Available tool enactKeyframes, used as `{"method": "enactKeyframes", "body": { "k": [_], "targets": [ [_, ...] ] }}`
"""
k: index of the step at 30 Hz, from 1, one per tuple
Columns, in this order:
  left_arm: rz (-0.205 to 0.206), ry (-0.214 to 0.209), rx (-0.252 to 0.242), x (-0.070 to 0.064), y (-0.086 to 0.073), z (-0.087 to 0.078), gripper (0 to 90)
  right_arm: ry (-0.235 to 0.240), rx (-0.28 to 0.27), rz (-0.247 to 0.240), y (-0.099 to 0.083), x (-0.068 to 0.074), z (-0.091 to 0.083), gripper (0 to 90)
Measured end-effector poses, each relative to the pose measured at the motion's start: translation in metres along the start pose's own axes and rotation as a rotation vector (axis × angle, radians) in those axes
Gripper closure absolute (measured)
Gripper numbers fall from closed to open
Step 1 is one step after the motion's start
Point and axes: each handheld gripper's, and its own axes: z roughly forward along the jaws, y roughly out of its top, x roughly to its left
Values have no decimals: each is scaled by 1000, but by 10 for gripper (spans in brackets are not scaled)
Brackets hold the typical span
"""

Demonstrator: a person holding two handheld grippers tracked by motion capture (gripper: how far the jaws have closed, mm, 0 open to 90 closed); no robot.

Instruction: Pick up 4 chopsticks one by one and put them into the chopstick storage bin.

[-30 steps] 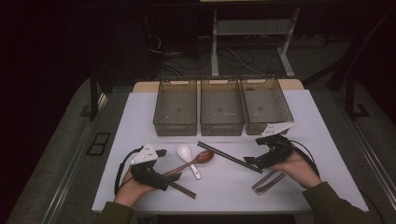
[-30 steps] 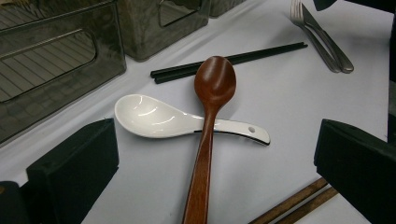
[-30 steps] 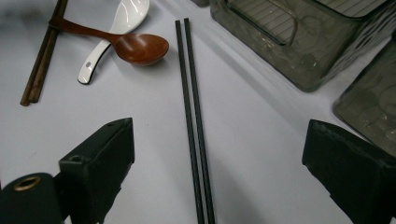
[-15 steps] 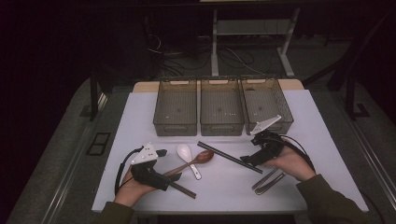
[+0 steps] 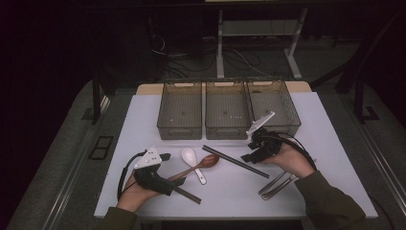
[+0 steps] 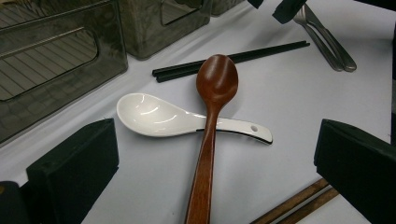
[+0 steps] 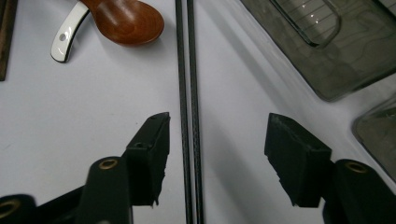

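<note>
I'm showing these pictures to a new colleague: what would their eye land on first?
Probably the wooden spoon lying crossed over the white ceramic spoon at the table's middle front. Next, the right gripper, jaws open, straddling the black chopsticks. Behind stand three dark bins in a row.

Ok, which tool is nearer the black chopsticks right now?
Right. The right tool is open, its jaws straddling the black chopsticks. The left tool, also open, sits across the table by the wooden spoon and white spoon.
</note>
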Motion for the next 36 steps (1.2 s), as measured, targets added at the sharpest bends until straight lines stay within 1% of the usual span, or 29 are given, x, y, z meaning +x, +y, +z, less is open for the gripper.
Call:
{"method": "enactKeyframes", "body": {
  "k": [1, 2, 3, 4, 5, 6, 7, 11, 16, 17, 19, 20, 22, 23, 24, 25, 30, 36],
  "targets": [
    [0, 0, 0, 0, 0, 0, 0, -5, 13, -11, 1, -1, 1, 426],
    [0, 0, 0, 0, 0, 0, 0, -5, 13, -11, 1, -1, 1, 426],
    [1, 0, 1, 0, 0, 0, 0, 0, 20, -22, 3, -1, 2, 445],
    [2, 0, 1, 0, 0, 0, 0, 3, 36, -24, 4, -1, 4, 481],
    [2, -1, 1, 0, 0, 0, 0, 7, 47, -33, 5, -1, 5, 503],
    [3, 0, 1, 0, 0, 0, 0, 12, 61, -30, 5, -1, 7, 518],
    [3, 0, 2, 0, 0, 0, 0, 12, 61, -30, 5, -1, 7, 518],
    [4, 0, 2, 0, 0, 0, 0, 8, 109, -48, 4, -1, 11, 595],
    [8, -1, 6, 0, 0, 0, 0, 16, 163, -77, 3, 1, 16, 675],
    [8, -1, 6, 0, 0, 0, 0, 10, 181, -90, 2, 2, 18, 718],
    [8, 0, 4, -1, 0, 0, 0, 7, 192, -95, 2, 3, 19, 725],
    [8, -1, 3, -1, 0, 0, 0, 8, 210, -105, 2, 4, 21, 744],
    [7, -1, 4, -1, 0, 0, 0, 12, 229, -111, 2, 5, 23, 757],
    [8, -2, 4, -1, 0, 1, 0, 12, 229, -111, 2, 5, 23, 757],
    [7, -2, 4, -1, 0, 1, 0, 9, 244, -118, 2, 5, 24, 768],
    [8, -3, 3, -1, 0, 1, 0, 9, 244, -118, 2, 5, 24, 768],
    [9, -4, 4, -1, 0, 1, 0, 7, 280, -125, 1, 5, 27, 778],
    [10, -3, 3, -1, 0, 1, 0, 7, 304, -137, 0, 6, 30, 788]
  ]
}}
